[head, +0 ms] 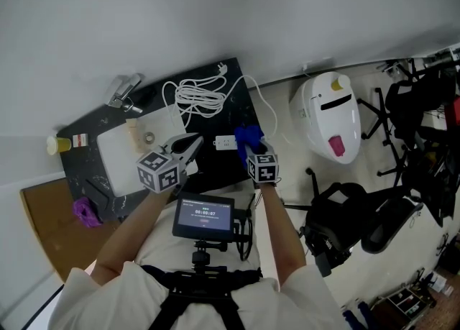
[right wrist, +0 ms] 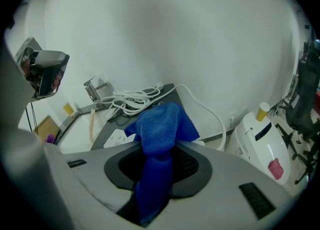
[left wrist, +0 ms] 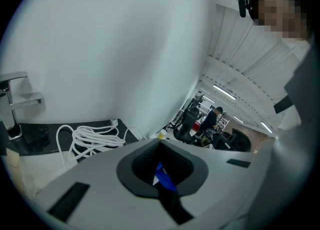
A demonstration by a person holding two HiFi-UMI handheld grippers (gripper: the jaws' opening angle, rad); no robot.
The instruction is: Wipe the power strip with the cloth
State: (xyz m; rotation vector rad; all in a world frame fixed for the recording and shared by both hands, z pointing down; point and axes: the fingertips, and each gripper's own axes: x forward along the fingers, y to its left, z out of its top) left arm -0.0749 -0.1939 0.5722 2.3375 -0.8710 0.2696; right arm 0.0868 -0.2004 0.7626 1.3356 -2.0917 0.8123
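Right gripper has its jaws clamped on the blue cloth, with a good wad poking out past the tips and the rest trailing back between the pads. Left gripper looks pressed together with nothing in it; there's a sliver of blue showing through the slit in its own view, but I reckon that's just the cloth seen beyond it.

The white power strip lies flat on the dark counter, just in front of the coiled white cable and beside the sink basin. The cloth hangs right over its right end, touching or nearly so; hard to call from here.

For the wipe itself, I'd lower the loose wad onto the top face so fabric, not the jaw tips, does the rubbing; then drag along the length rather than across. The strip is light and will probably skate, so pinning the near end with the left gripper seems smart.

Orientation: from the head view its long axis runs left to right, roughly parallel to the counter's front edge, socket face up; the cord end seems to be on the right, under the cloth.
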